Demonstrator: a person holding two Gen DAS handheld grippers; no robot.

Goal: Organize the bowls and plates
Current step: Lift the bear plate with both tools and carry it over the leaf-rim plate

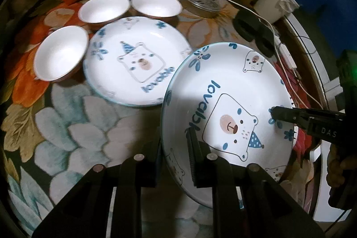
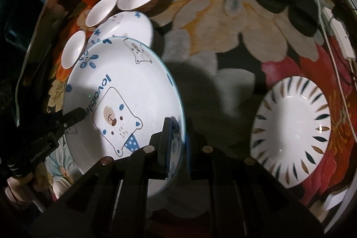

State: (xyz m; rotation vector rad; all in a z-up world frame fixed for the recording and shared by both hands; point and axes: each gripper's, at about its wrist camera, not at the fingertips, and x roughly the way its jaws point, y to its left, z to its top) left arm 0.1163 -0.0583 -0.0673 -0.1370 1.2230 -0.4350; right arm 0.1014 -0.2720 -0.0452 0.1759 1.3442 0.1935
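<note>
Bear plate (image 1: pixel 229 104) pinched at opposite rims by both jaws; striped plate (image 2: pixel 290 133) only right view.

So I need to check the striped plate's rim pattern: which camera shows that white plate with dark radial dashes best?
The right wrist view: the white plate with dark radial dashes lies nearly whole there. The left wrist view doesn't show it.

Three small white bowls (image 1: pixel 61 55), two bear-print plates (image 1: pixel 136 64), one striped plate (image 2: pixel 292 131), two claws (image 1: pixel 176 162).
</note>
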